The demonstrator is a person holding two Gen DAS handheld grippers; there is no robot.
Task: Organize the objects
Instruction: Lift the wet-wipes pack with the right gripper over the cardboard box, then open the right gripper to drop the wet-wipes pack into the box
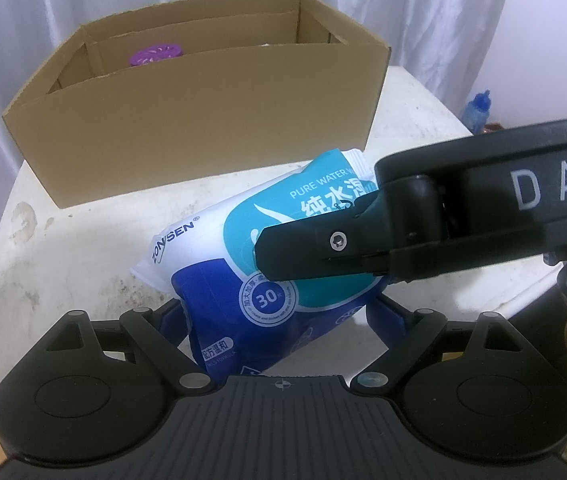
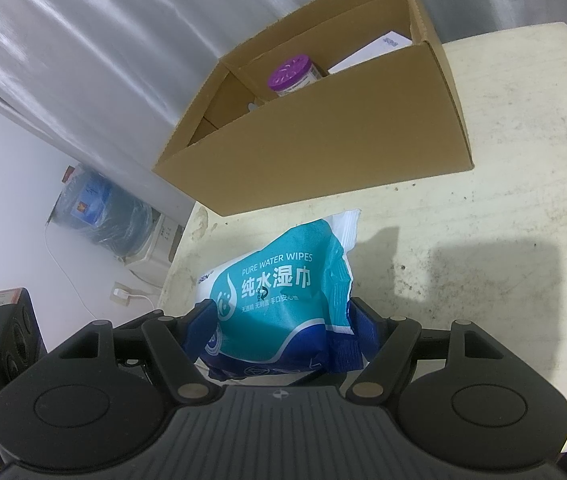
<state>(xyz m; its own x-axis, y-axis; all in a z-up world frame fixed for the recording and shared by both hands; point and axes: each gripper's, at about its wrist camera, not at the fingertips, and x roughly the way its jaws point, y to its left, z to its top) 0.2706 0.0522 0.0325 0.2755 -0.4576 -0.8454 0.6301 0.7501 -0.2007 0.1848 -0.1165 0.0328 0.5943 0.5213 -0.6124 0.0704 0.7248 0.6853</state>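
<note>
Left wrist view: both the left tool (image 1: 279, 320) and right tool (image 2: 283, 320) grip the wipes (image 1: 243, 264) on the surface (image 1: 83, 264), with the jar (image 1: 158, 55) already boxed (image 1: 203, 120).

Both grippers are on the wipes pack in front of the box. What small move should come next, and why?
Probably lift the wipes pack clear of the table. Both the left gripper and the right gripper look closed on it, and the box wall stands higher than the pack.
</note>
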